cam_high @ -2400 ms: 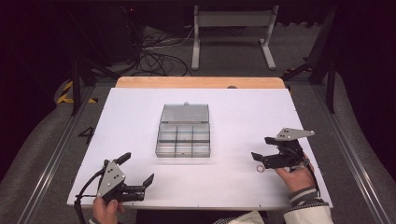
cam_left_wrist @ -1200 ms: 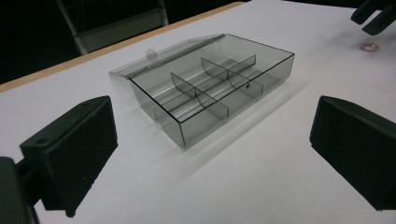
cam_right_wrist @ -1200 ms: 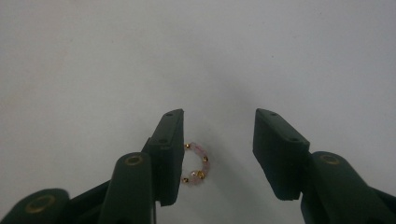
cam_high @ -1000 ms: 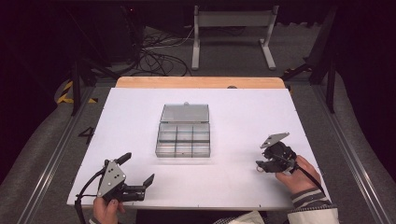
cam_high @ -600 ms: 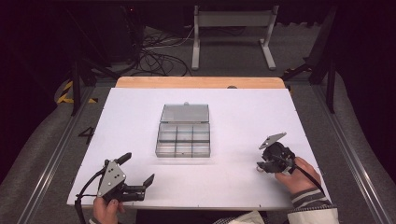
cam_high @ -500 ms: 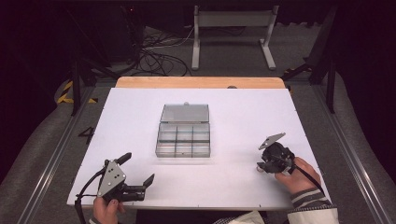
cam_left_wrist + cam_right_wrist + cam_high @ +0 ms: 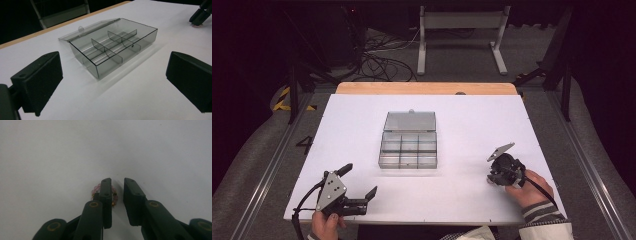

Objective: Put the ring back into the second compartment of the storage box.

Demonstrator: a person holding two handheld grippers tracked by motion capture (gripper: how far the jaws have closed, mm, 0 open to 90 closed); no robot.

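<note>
1. The right gripper [image 7: 117, 185] points down at the white surface [image 7: 462, 195]; its fingers [image 7: 106, 195] have just been closing and stand a narrow gap apart.
2. A pink bead bracelet [image 7: 96, 188] lies under its left finger, partly in the gap, not yet clamped.
3. The left gripper [image 7: 113, 82] rests with fingers wide apart, the open clear compartment box [image 7: 112, 47] ahead of them.

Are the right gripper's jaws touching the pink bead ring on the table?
Cannot tell. Right gripper view: right gripper straddles the bead ring, one jaw hiding any contact.
</note>
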